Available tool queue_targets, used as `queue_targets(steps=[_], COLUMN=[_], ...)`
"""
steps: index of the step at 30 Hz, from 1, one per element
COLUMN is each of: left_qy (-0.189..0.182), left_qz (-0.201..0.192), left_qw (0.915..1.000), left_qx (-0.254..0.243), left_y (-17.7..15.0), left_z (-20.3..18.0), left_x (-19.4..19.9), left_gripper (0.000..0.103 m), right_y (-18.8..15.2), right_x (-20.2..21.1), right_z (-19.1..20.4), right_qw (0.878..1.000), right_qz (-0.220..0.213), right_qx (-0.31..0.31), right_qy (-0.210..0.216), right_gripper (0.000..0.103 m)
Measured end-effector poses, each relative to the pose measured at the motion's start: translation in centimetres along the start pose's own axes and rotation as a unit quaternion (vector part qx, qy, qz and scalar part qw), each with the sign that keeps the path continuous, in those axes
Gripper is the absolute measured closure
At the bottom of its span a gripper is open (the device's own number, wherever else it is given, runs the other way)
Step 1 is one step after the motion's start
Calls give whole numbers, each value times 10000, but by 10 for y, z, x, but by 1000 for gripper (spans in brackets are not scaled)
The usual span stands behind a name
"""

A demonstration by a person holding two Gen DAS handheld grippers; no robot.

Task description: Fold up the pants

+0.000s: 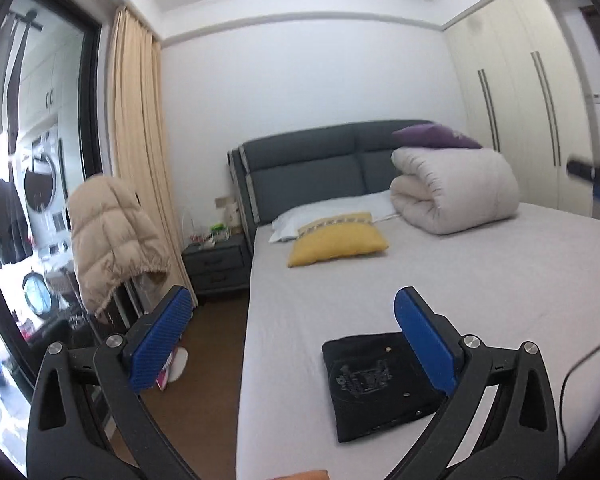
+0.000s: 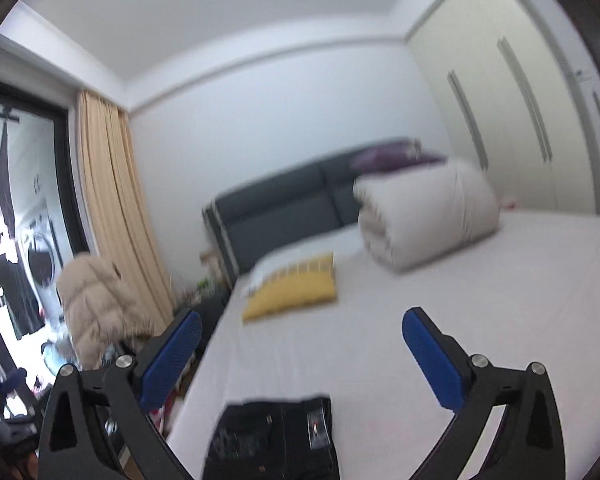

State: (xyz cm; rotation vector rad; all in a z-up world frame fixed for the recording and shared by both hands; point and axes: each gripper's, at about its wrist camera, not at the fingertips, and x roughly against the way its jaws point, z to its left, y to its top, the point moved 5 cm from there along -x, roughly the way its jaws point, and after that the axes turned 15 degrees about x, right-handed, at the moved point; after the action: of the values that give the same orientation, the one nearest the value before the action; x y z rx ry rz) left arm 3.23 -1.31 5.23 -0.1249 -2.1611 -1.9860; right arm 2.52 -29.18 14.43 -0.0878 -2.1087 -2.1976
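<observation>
The black pants (image 1: 374, 384) lie folded into a compact rectangle on the white bed sheet (image 1: 460, 280), near the bed's left edge. They also show at the bottom of the blurred right wrist view (image 2: 276, 436). My left gripper (image 1: 292, 336) is open and empty, raised above the bed; its right finger (image 1: 424, 344) overlaps the pants' right edge in view. My right gripper (image 2: 300, 356) is open and empty, held above the bed behind the pants. A dark blurred piece of the right gripper (image 1: 592, 172) shows at the right edge of the left wrist view.
A yellow cushion (image 1: 336, 240), a white pillow (image 1: 332, 216), a rolled white duvet (image 1: 456, 192) and a purple pillow (image 1: 436, 136) lie toward the grey headboard (image 1: 312, 168). A nightstand (image 1: 216, 264) and a beige jacket (image 1: 112, 240) stand left of the bed. Wardrobe doors (image 1: 520, 100) stand on the right.
</observation>
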Motion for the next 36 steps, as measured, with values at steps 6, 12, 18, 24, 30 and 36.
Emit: queue_targets(steps=[6, 12, 18, 24, 30, 36], left_qy=[-39, 146, 309, 257, 377, 444], left_qz=[143, 712, 1616, 2155, 2522, 2795], left_qw=[9989, 9951, 9840, 9728, 9633, 9553], left_qx=[437, 666, 676, 811, 842, 850], left_y=[26, 37, -17, -67, -107, -140], left_z=[2, 7, 3, 2, 5, 7], left_x=[45, 80, 44, 6, -28, -56], left_gripper=[0, 0, 0, 0, 0, 0], right_y=[53, 61, 26, -27, -74, -103], right_x=[72, 86, 72, 45, 34, 31], right_z=[24, 49, 67, 72, 74, 83], right_qw=[9951, 9934, 9942, 9818, 9654, 9553], right_qz=[-821, -607, 196, 1532, 2363, 2710], right_qx=[462, 851, 1004, 1025, 1019, 1155], right_qy=[-291, -468, -329, -455, -423, -258], right_gripper=[0, 0, 0, 0, 0, 0])
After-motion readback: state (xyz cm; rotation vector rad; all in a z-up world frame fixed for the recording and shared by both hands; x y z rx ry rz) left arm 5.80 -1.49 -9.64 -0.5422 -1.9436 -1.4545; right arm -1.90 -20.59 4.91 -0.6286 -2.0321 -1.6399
